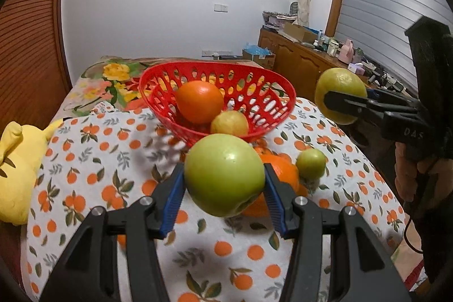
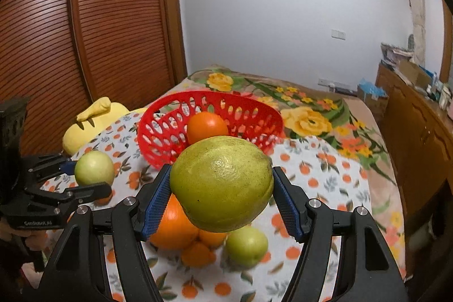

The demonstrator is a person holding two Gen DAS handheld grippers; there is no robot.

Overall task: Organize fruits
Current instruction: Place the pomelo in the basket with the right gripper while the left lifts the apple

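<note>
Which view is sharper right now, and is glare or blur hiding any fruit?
Left wrist view: sharp; a small highlight on the smooth green apple, and the red perforated plastic basket throws a dappled shadow on the cloth. Right wrist view: the big yellow-green citrus is crisp, the small green fruit beneath is motion-smeared. Both bend at the edges.

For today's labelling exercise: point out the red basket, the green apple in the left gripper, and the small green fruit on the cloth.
red basket point(image 1: 263, 81), left wrist view, far wall.
green apple point(image 1: 223, 174), left wrist view, front skin.
small green fruit point(image 2: 246, 245), right wrist view, middle.
</note>
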